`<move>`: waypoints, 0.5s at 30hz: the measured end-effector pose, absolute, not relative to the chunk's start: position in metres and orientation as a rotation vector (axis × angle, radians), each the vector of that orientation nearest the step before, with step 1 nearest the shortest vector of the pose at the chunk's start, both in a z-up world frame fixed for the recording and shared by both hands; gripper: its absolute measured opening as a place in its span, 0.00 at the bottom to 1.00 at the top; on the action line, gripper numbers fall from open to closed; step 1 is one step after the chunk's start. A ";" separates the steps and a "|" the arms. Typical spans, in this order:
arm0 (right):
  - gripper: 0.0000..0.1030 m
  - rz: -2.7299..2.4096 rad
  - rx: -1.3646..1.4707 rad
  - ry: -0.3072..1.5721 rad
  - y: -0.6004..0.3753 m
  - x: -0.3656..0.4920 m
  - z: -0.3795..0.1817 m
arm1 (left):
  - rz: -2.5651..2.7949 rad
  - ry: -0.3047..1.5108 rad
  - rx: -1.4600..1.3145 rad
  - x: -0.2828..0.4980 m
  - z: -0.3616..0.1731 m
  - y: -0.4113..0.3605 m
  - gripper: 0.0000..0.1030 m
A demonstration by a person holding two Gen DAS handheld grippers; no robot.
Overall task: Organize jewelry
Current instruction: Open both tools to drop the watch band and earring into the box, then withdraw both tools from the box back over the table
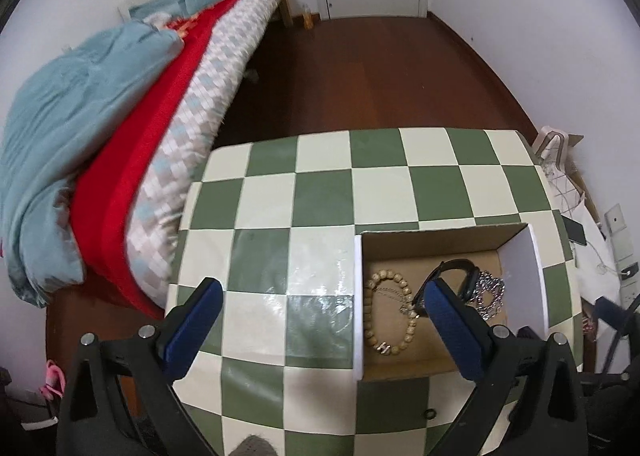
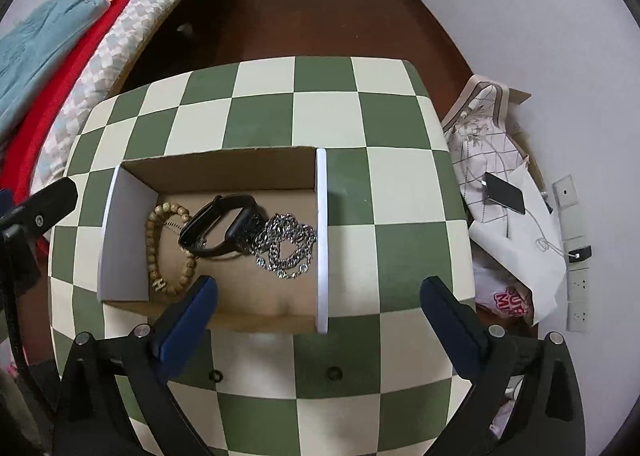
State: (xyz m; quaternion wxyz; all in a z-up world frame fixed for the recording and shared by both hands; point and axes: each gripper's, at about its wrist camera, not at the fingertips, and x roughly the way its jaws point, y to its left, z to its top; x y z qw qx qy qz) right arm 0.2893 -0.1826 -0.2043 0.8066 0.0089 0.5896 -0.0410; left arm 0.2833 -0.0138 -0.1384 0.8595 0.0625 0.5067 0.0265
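Observation:
An open cardboard box (image 2: 224,164) with white side walls sits on the green-and-cream checkered table (image 2: 340,104). Inside lie a wooden bead bracelet (image 2: 160,252), a black watch (image 2: 224,226) and a silver chain (image 2: 286,248). The box (image 1: 440,242) also shows in the left wrist view, with the bracelet (image 1: 390,314), watch (image 1: 460,276) and chain (image 1: 490,292). My left gripper (image 1: 322,306) is open and empty over the table, left of the box. My right gripper (image 2: 320,302) is open and empty above the box's near right wall.
A bed (image 1: 132,128) with blue, red and checkered covers stands left of the table. Bags, papers and a phone (image 2: 504,192) lie on the floor to the right. Dark wooden floor (image 2: 312,16) stretches beyond the table to a white door.

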 end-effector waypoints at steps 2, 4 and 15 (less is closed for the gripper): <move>0.99 -0.083 0.016 1.244 -0.181 0.281 -0.198 | 0.057 1.039 0.144 0.273 -0.137 -0.012 1.00; 0.99 -0.085 0.014 1.224 -0.180 0.274 -0.191 | 0.055 1.024 0.142 0.265 -0.135 -0.011 1.00; 0.99 -0.100 0.003 1.093 -0.180 0.227 -0.140 | 0.065 0.951 0.111 0.215 -0.105 0.000 1.00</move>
